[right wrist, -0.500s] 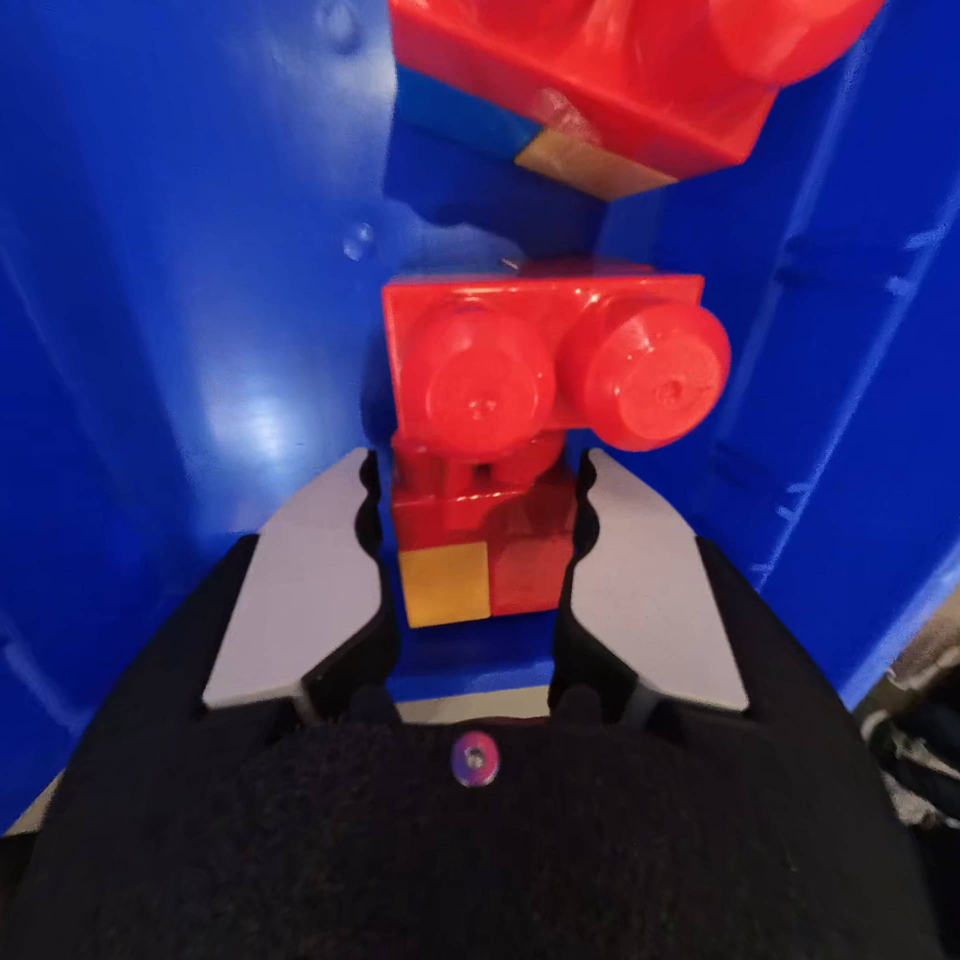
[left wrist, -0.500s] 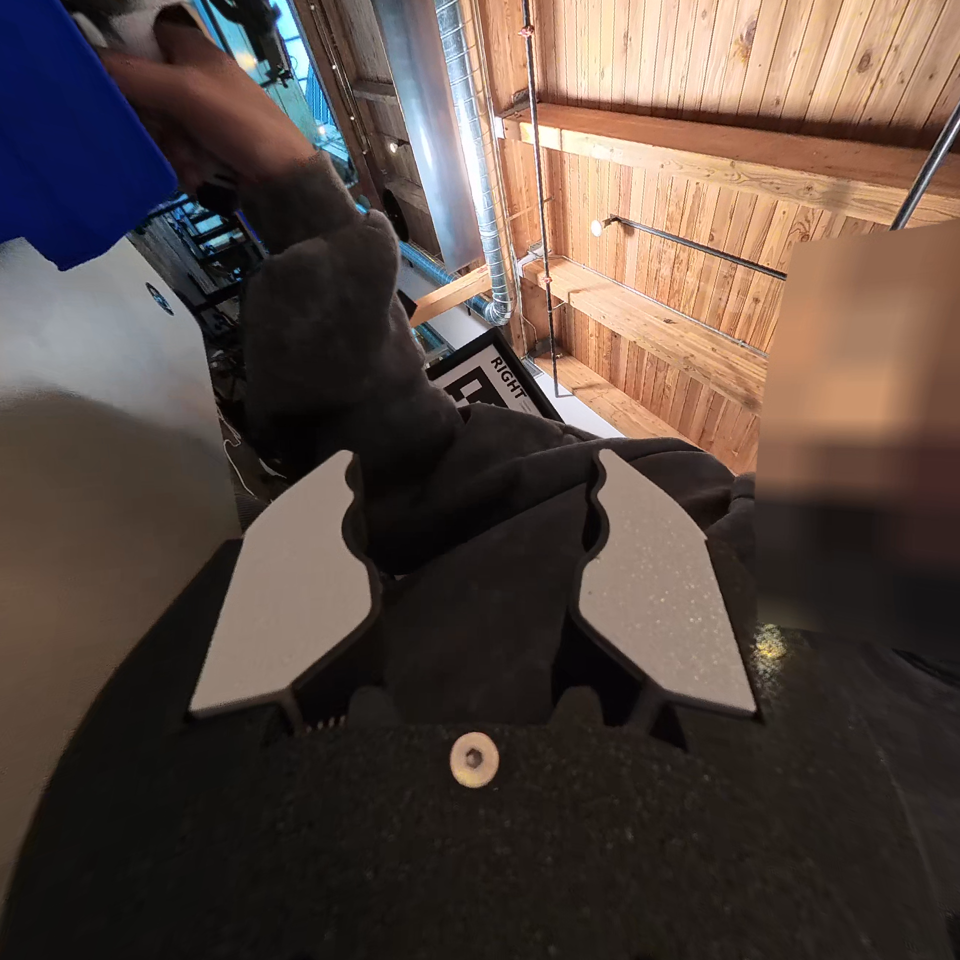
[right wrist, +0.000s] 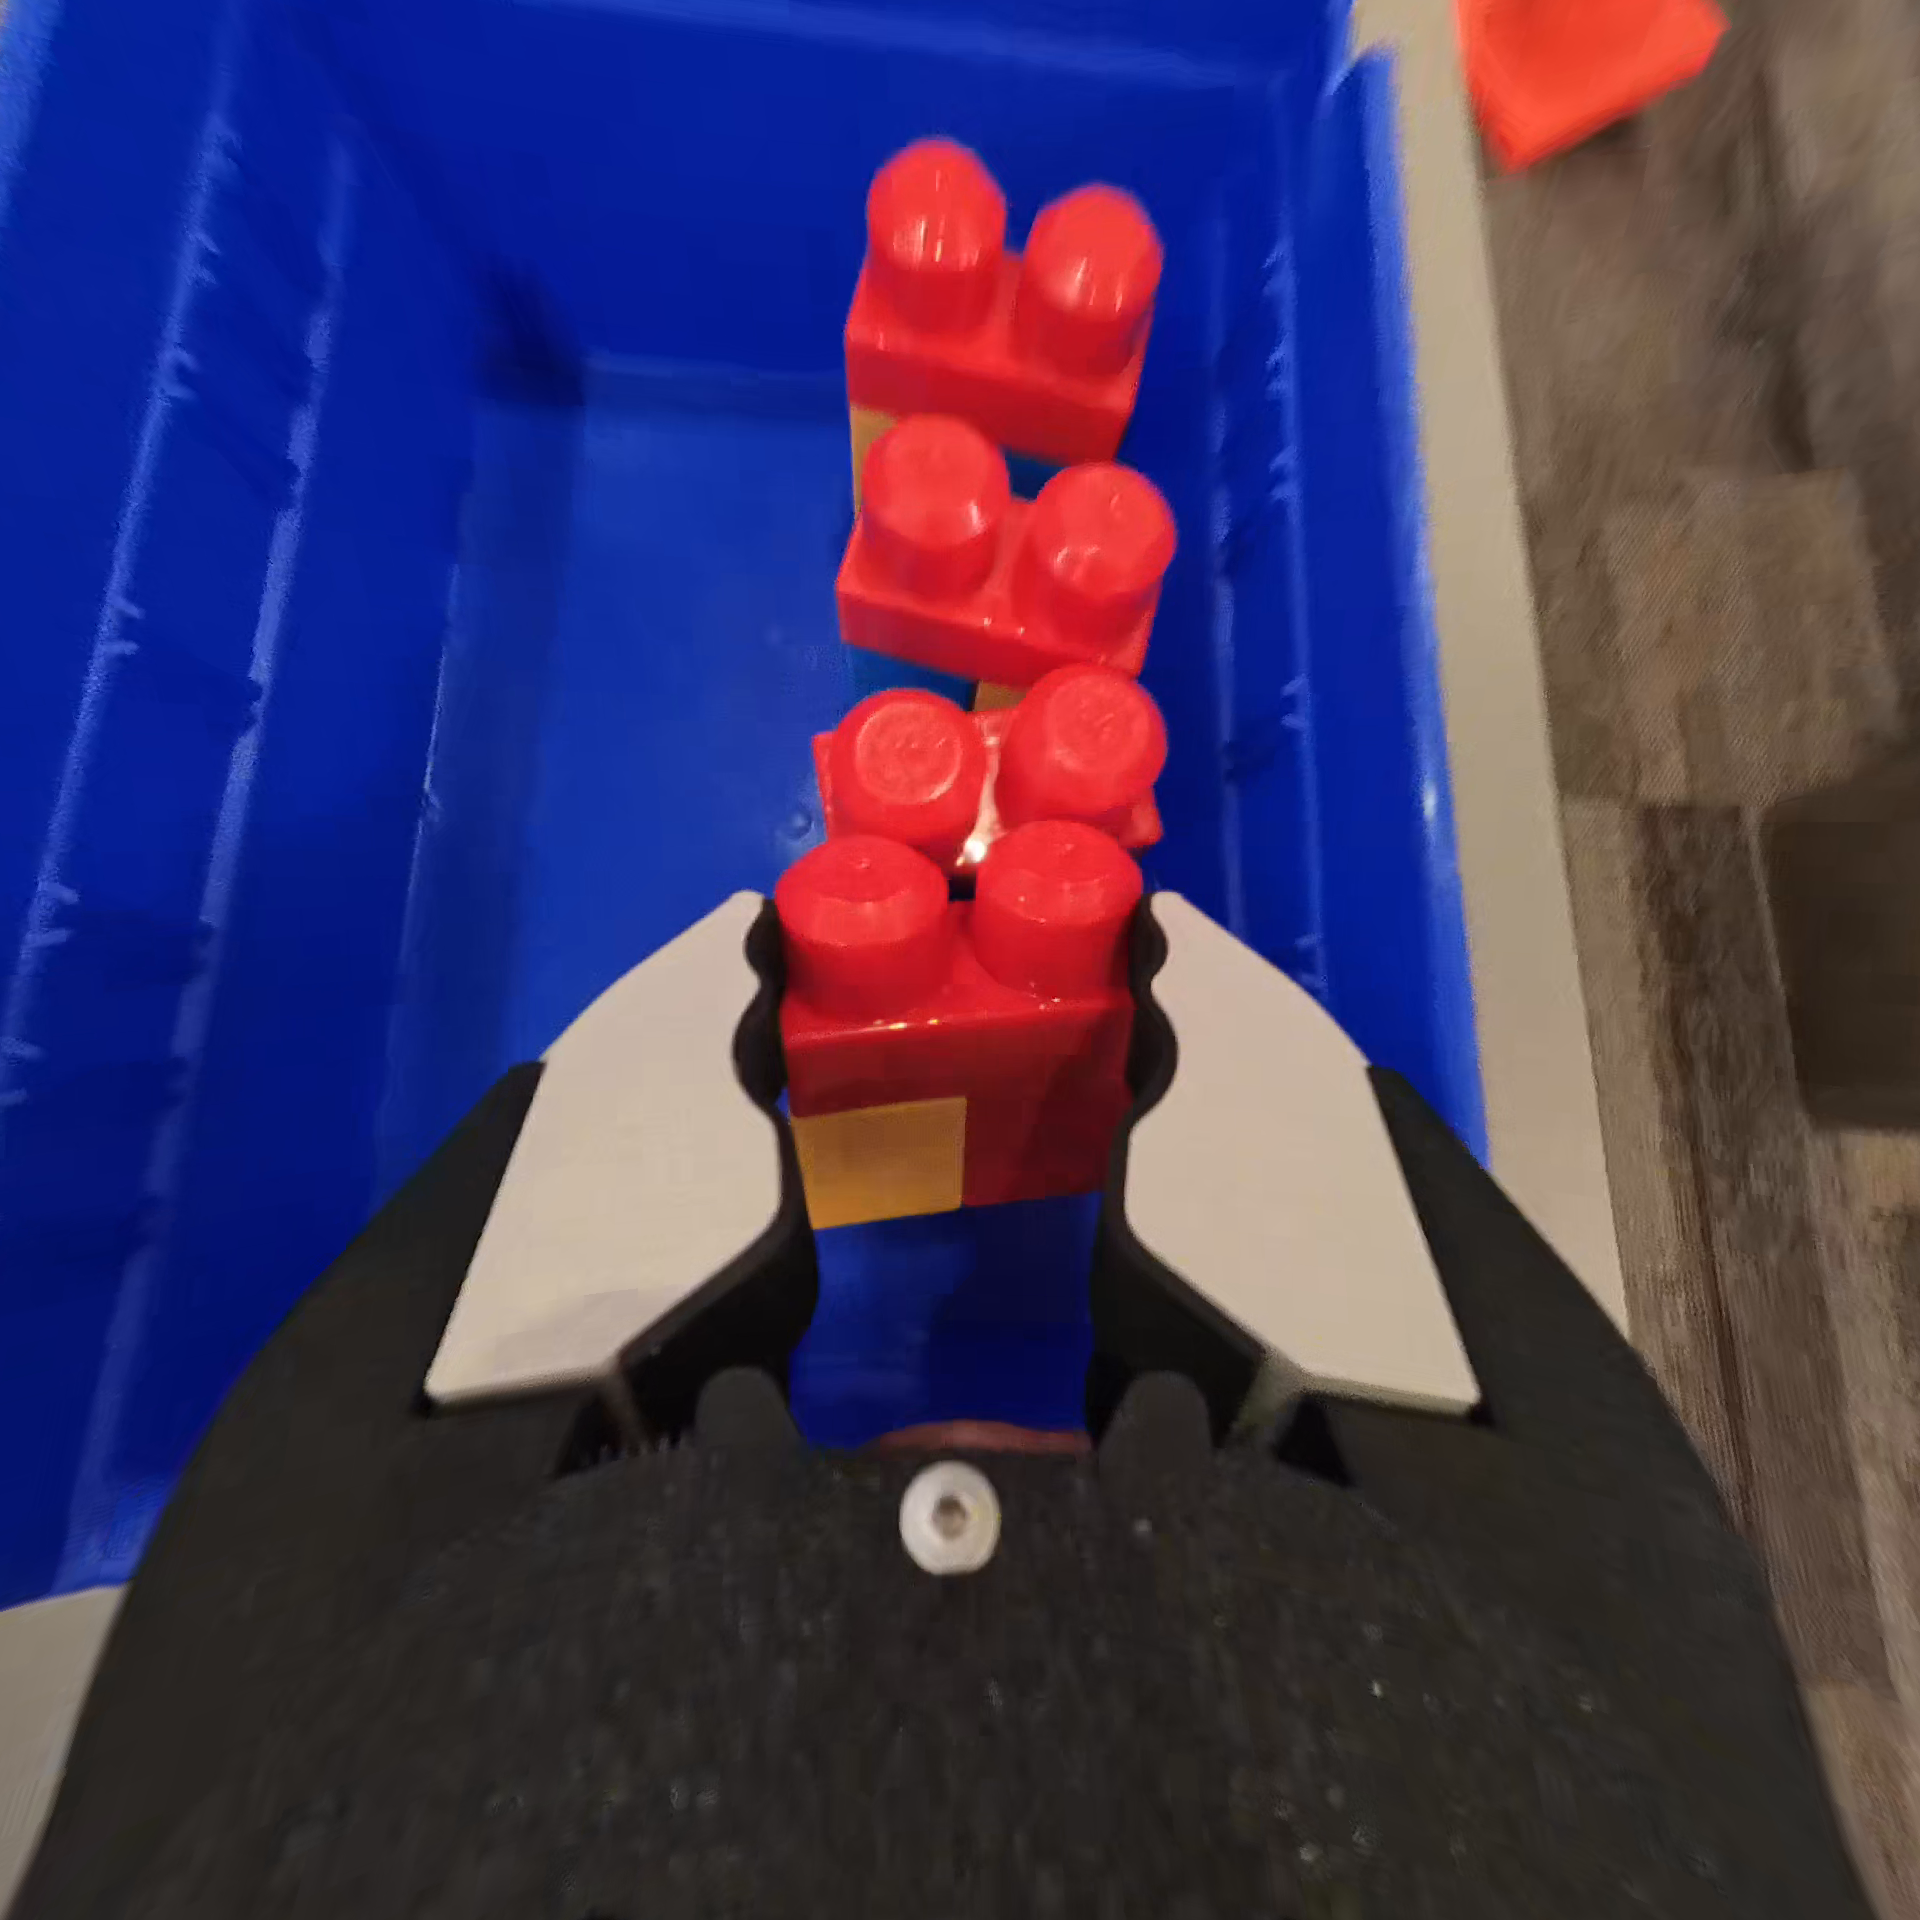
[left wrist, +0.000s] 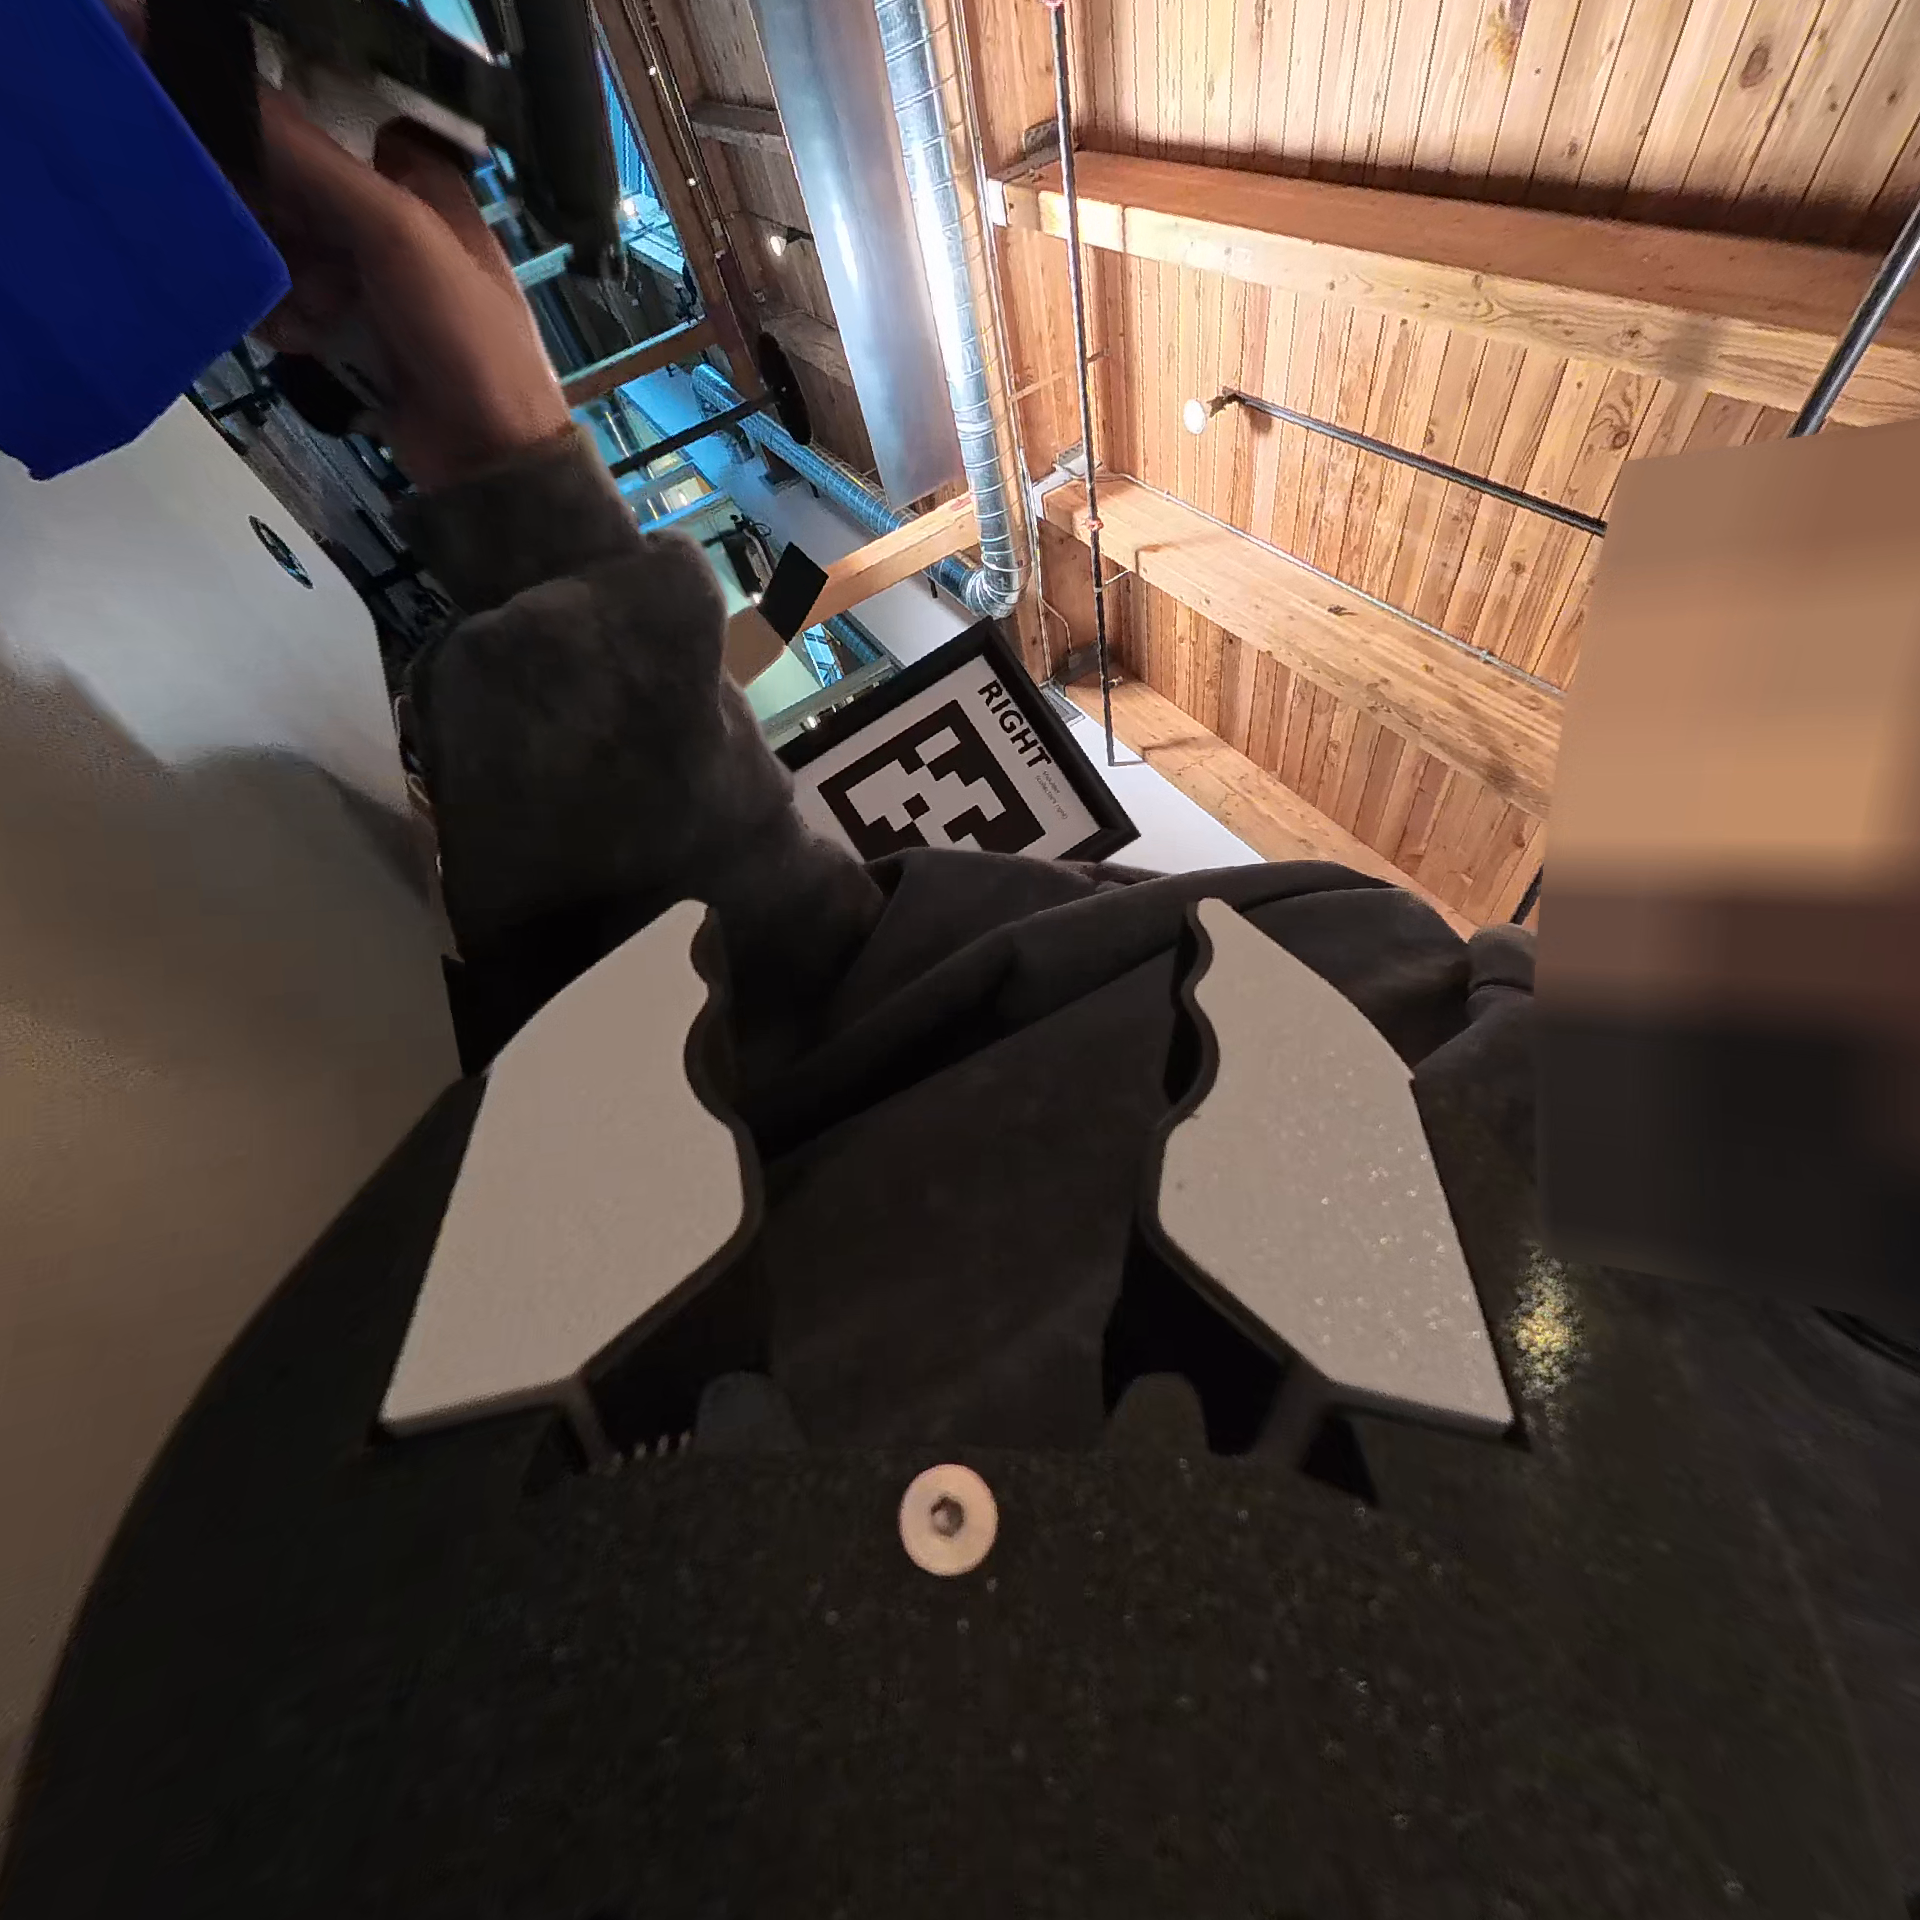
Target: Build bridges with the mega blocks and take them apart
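Two grippers appear, one per wrist view. Left wrist view, from left to right: a corner of the blue bin (left wrist: 104, 239) at the upper left edge; beside it the person's hand (left wrist: 405, 312) and grey sleeve (left wrist: 592, 727), raised toward the bin; then a black-framed marker card (left wrist: 961, 774) just behind the sleeve. The left gripper (left wrist: 948, 1039) tilts upward toward a wooden ceiling (left wrist: 1403, 364), its fingers (left wrist: 582, 1174) spread wide with nothing between them (only dark clothing lies behind the gap).

Right wrist view, from left to right: the blue bin (right wrist: 260, 727) fills most of the frame, seen from above. The right gripper (right wrist: 951, 997) points down into it, fingers (right wrist: 644, 1122) clamped on the two sides of a red block (right wrist: 956, 1060), studs facing away, with a yellow square on its near face. Beyond it, three more red blocks (right wrist: 1003, 561) sit in a row along the bin's right wall. Farthest right lie grey wood-grain flooring (right wrist: 1714, 935) and an orange object (right wrist: 1579, 73) at the top edge, too blurred to identify.
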### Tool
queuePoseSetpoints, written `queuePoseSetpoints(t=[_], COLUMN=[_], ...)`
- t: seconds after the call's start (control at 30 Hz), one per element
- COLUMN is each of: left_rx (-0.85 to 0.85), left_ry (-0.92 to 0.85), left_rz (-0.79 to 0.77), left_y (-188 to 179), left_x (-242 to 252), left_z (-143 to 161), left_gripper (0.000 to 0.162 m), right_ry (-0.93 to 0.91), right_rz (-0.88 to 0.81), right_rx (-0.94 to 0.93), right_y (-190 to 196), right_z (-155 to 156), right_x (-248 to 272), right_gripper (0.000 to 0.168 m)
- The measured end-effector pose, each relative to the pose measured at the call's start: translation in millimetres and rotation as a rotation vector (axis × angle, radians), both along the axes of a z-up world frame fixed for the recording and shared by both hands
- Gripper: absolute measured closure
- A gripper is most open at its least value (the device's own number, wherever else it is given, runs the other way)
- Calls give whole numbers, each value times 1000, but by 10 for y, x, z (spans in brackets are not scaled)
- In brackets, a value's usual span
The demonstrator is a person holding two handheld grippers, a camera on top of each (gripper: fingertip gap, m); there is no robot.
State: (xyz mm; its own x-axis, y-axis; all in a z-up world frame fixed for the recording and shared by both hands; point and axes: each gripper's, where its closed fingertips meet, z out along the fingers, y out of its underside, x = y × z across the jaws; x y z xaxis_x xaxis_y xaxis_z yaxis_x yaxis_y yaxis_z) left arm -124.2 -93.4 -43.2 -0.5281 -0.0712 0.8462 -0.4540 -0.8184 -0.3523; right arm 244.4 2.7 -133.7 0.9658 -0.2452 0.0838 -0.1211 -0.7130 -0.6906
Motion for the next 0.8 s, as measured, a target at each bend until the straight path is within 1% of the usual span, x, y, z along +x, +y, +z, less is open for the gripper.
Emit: queuePoseSetpoints(t=[0.07, 0.13, 0.23, 0.3, 0.4, 0.5, 0.67, 0.8], left_rx=[2, 4, 7, 9, 11, 11, 13, 9], left_ry=[4, 11, 19, 25, 28, 30, 29, 31], left_rz=[-3, -11, -27, -37, -51, -57, -51, -49], left_y=[-15, -44, -97, -134, -182, -204, -193, -182], left_x=[15, 36, 71, 91, 111, 122, 114, 111], left_z=[-16, -41, -77, -98, -114, -122, -115, -116], left_gripper=[81, 81, 81, 81, 81, 81, 81, 81], right_ry=[-73, -120, -169, -181, -149, -147, -88, -104], right_rz=[-8, -11, -34, -52, -76, -83, -84, -96], right_rx=[125, 213, 271, 267, 300, 289, 283, 288], right_y=[-24, -62, -148, -217, -291, -323, -342, -377], right_z=[66, 101, 66, -15, -20, -26, -30, -23], right_x=[51, 52, 62, 76, 74, 68, 6, -4], right_gripper=[104, 104, 104, 104, 104, 104, 104, 104])
